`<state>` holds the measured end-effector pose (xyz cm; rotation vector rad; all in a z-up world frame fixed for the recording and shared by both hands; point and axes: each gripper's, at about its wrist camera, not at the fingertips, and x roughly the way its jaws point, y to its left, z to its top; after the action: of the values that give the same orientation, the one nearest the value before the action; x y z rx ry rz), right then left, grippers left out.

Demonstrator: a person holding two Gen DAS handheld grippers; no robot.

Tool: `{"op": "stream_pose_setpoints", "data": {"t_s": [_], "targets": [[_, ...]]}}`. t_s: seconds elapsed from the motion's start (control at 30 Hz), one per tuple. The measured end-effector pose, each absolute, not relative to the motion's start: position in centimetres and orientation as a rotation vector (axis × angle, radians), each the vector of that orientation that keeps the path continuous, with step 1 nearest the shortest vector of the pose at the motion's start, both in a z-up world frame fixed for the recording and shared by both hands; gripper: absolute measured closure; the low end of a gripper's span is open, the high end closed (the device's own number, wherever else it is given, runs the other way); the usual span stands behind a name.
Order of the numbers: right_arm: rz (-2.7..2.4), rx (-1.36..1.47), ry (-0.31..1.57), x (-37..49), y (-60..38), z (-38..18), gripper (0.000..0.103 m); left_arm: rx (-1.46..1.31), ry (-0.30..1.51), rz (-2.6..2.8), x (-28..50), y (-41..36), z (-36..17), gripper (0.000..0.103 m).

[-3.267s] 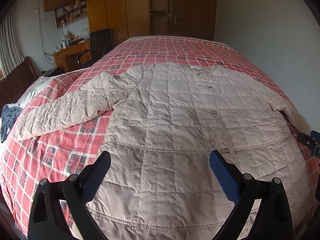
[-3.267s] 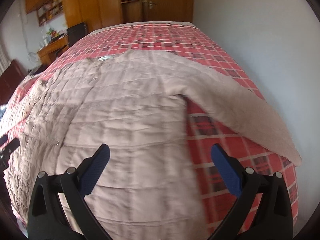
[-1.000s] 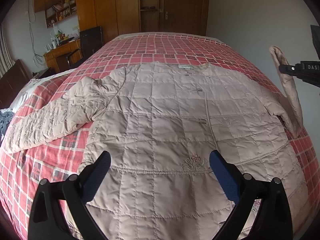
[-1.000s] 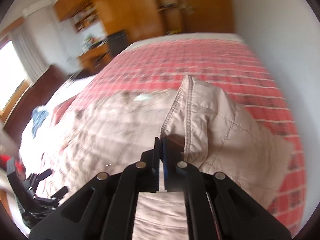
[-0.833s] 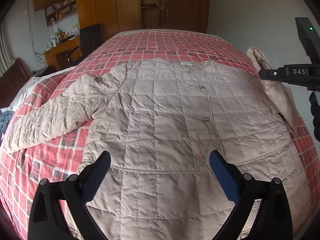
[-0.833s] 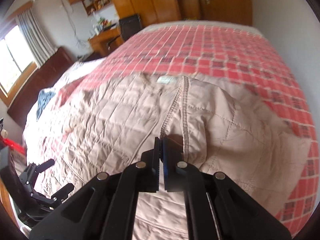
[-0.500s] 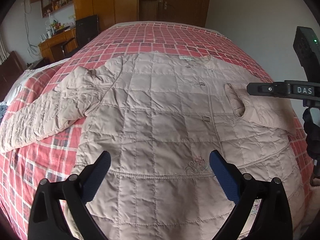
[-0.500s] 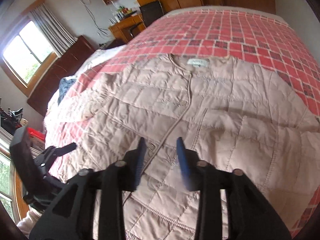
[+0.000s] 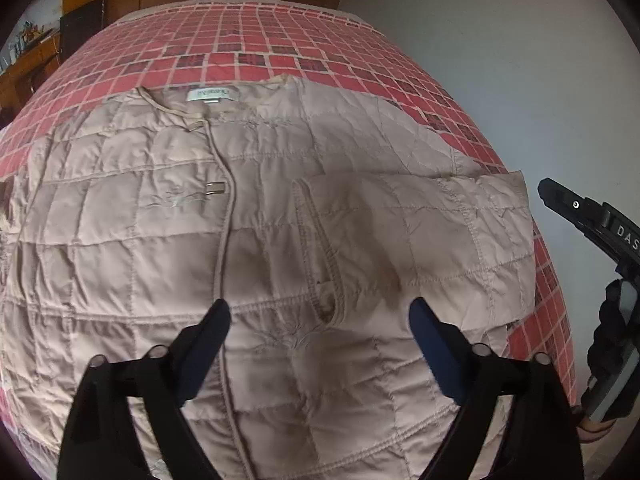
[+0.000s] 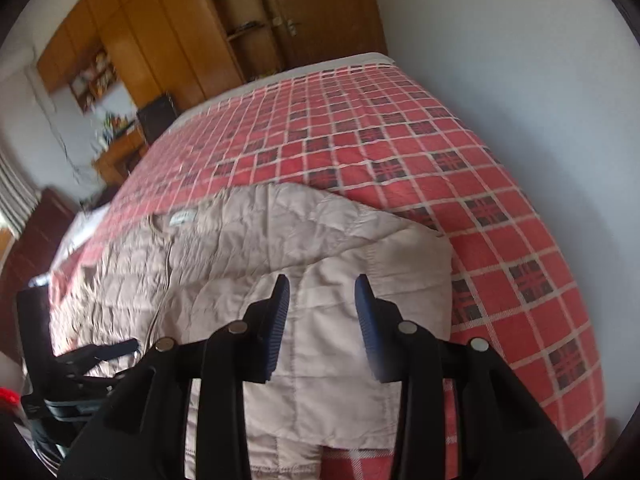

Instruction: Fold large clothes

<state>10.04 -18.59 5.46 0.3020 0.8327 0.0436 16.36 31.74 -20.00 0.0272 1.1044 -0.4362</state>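
A beige quilted jacket (image 9: 160, 240) lies front-up on the red plaid bed (image 9: 280, 40), collar and label at the far end. Its right sleeve (image 9: 420, 232) lies folded across the chest, cuff (image 9: 320, 256) near the button placket. My left gripper (image 9: 320, 316) hovers open just above the jacket, near the cuff, holding nothing. My right gripper (image 10: 322, 292) is open above the folded sleeve (image 10: 360, 276) at the jacket's right side, its pads apart and empty. The right tool (image 9: 592, 224) also shows at the right edge of the left wrist view. The jacket's left sleeve is out of view.
A white wall (image 10: 520, 60) runs close along the bed's right side. Wooden wardrobes and a door (image 10: 280, 20) stand beyond the far end. A desk and dark chair (image 10: 156, 120) sit at the far left. Bare bedspread (image 10: 400, 128) lies beyond the collar.
My right gripper carried the right sleeve over the jacket's chest, let it go and opened, then drew back to the right. My left gripper moved forward and rightward over the jacket, staying open.
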Motion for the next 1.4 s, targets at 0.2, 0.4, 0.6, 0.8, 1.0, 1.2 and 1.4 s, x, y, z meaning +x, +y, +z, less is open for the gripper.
{"op": "stream_pose_setpoints", "data": {"t_s": [0.2, 0.4, 0.6, 0.8, 1.0, 1.2, 1.4], "targets": [[0.041, 0.354, 0.792, 9.1, -21.2, 5.2, 0.068, -0.072, 1.132, -0.524, 17.5, 30.0, -20.5, 0.098], [0.017, 0.415, 0.752, 8.2, -23.8, 5.9, 0.068, -0.083, 0.934, -0.508, 16.1, 33.0, -15.8, 0.100], [0.063, 0.411, 0.821, 9.7, -22.6, 4.4, 0.057, -0.075, 0.851, -0.358, 16.9, 39.9, -12.8, 0.100], [0.194, 0.404, 0.947, 12.3, -18.4, 1.4, 0.053, -0.079, 0.840, -0.179, 19.5, 46.3, -13.1, 0.100], [0.281, 0.395, 1.020, 14.2, -14.9, -0.7, 0.053, -0.105, 0.872, -0.062, 21.7, 51.9, -15.1, 0.099], [0.240, 0.376, 1.103, 14.8, -13.9, -3.0, 0.054, -0.075, 0.948, -0.032, 23.4, 53.6, -18.3, 0.098], [0.201, 0.297, 1.095, 14.4, -13.4, -1.1, 0.055, -0.082, 0.949, -0.022, 22.7, 54.2, -18.0, 0.079]]}}
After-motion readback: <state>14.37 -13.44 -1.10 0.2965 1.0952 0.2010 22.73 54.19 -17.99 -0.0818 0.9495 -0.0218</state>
